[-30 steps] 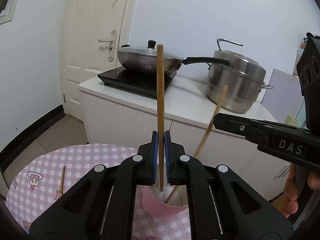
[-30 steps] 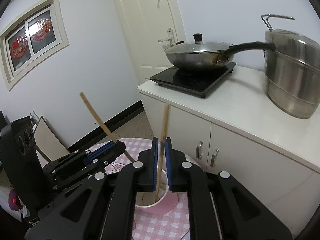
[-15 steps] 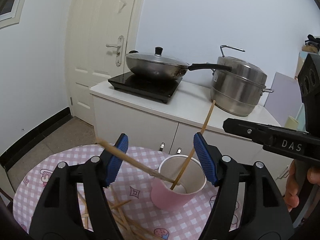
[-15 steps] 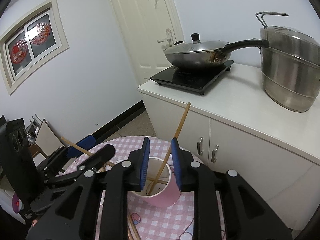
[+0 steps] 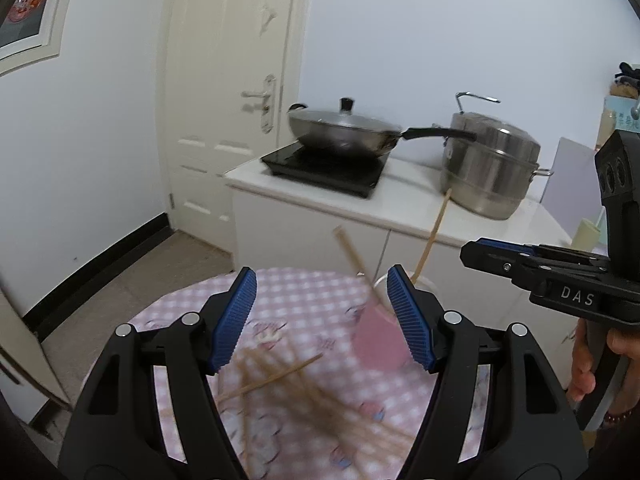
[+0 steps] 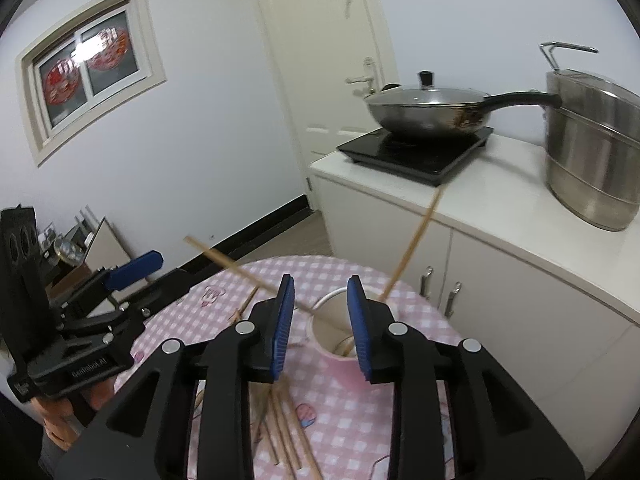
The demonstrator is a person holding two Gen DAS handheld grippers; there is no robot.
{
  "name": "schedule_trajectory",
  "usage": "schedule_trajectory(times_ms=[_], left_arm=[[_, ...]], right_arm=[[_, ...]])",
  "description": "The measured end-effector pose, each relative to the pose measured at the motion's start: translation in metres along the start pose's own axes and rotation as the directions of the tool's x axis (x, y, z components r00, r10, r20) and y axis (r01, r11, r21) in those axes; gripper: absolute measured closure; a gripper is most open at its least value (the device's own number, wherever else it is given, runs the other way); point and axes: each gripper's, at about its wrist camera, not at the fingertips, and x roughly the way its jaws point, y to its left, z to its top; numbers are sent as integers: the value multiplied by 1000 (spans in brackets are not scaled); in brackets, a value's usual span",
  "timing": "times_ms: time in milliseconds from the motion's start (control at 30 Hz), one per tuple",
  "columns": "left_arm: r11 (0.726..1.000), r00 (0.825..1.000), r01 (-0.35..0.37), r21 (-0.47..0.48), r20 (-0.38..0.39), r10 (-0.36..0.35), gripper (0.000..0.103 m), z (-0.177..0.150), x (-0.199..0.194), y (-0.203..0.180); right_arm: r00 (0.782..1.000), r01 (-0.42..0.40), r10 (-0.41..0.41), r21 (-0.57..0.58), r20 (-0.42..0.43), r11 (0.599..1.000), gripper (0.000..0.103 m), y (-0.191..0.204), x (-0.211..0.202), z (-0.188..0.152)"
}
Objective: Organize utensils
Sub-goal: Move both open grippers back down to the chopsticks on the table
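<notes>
A pink paper cup point(image 6: 340, 356) stands on the round pink checked table point(image 6: 360, 420). Two wooden chopsticks lean in it, one to the left point(image 6: 240, 270), one to the right point(image 6: 412, 248). The cup also shows, blurred, in the left wrist view point(image 5: 376, 340). Several loose chopsticks point(image 6: 284, 428) lie on the cloth in front of the cup; they also show in the left wrist view point(image 5: 272, 380). My right gripper point(image 6: 320, 328) is open and empty just above the cup. My left gripper point(image 5: 322, 316) is wide open and empty, left of the cup.
A white counter point(image 6: 500, 216) stands behind the table with an induction hob, a lidded wok point(image 6: 428, 110) and a steel steamer pot point(image 6: 592, 152). A closed door point(image 5: 224, 120) is at the back left.
Both grippers were shut on a chopstick over the cup, then opened; the chopsticks now lean in the cup. Both grippers have drawn back, the left one leftward.
</notes>
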Motion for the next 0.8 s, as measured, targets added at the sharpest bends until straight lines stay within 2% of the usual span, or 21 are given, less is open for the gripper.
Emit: schedule_trajectory(times_ms=[133,333,533,700,733,800], left_arm=[[999,998,-30,-16,-51,30,35,-11,-11,20],[998,989,-61,22,-131,64,35,-35,-14,39],[997,977,-67,34,-199,72,36,-55,-4,56],[997,962,-40,66,-268,56,36,-70,17,66],[997,957,-28,75,-288,49,37,-74,25,67],[996,947,-9,94,-320,39,50,-79,39,68]], right_arm=[[999,-35,34,-36,-29,999,77,24,11,-11],[995,-61,53,-93,-89,994,77,55,36,-32],[990,-28,7,-150,-141,988,77,75,68,-52],[981,-26,-7,-163,-193,986,77,78,90,-66],[980,-25,-9,-167,-199,986,77,79,91,-69],[976,-24,-16,-178,-219,984,77,78,97,-74]])
